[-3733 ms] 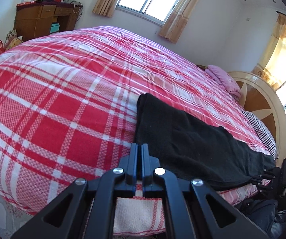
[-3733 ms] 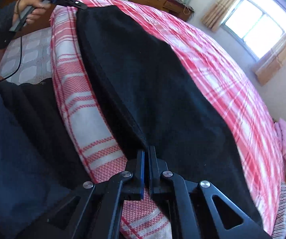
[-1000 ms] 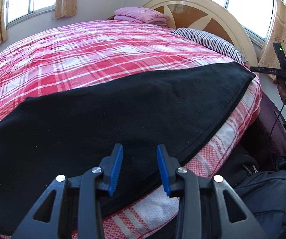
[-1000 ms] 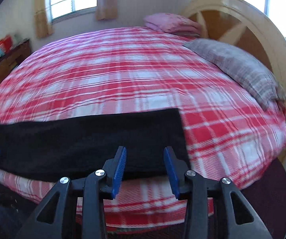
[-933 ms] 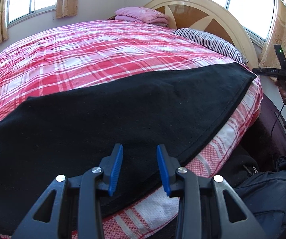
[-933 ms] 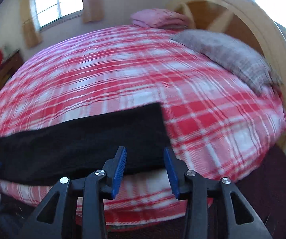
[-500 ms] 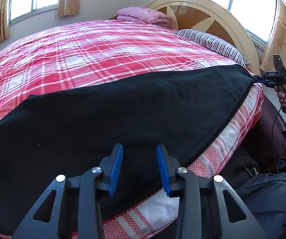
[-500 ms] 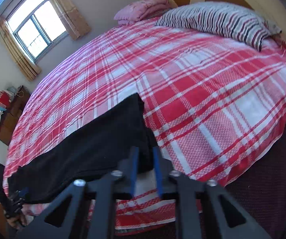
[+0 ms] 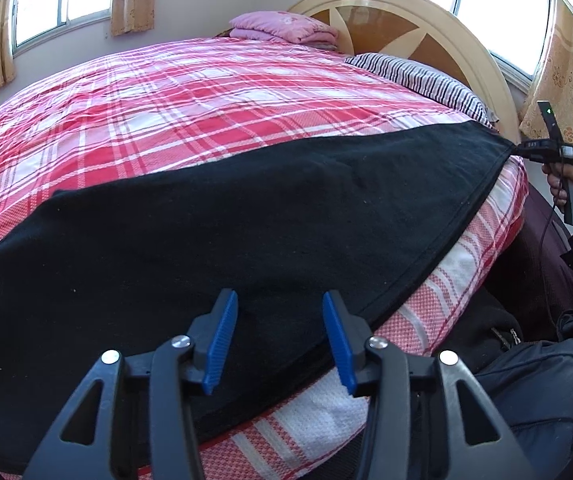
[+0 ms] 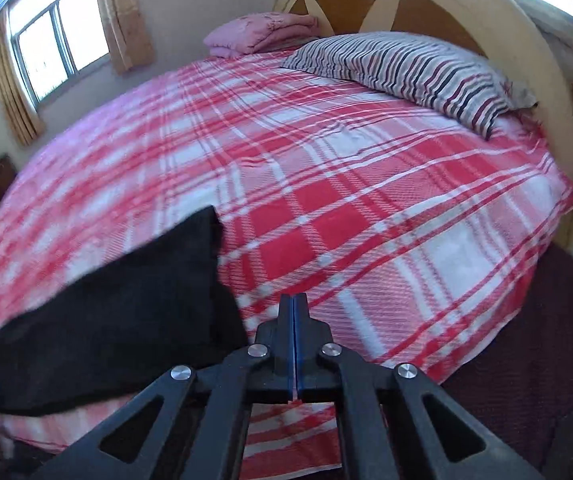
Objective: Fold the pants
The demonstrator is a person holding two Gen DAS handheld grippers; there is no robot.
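Sunlight comes through the windows [image 9: 58, 0] onto a big bed with a red and white checked blanket [image 9: 190, 120]. At the far end stands a round cream and brown headboard [image 9: 426, 32], with a striped pillow [image 10: 418, 68] and a folded pink blanket [image 9: 282, 28] in front of it. Black pants [image 9: 206, 240] lie flat and spread long along the near edge of the bed. My left gripper [image 9: 278, 344] hangs just above the pants, close to their near edge. Its two blue pads [image 9: 218, 344] stand wide apart, and nothing is between them. In the left camera, my right gripper [image 9: 542, 148] is far off at the headboard end, touching the tip of the pants' corner there, and my right hand [image 9: 570, 192] holds its handle. In the right camera, my right gripper [image 10: 293, 344] has its two fingers pressed tight together, with only a thin blue line between them. The end of the pants [image 10: 126, 304] sits just to the left of these fingers, a bit blurry. I cannot tell from this camera if any cloth is pinched between them. In the other camera the pants' edge looks pulled to a point at this gripper. Dark cloth [image 9: 558, 360] bunches beside the bed, low on the right.
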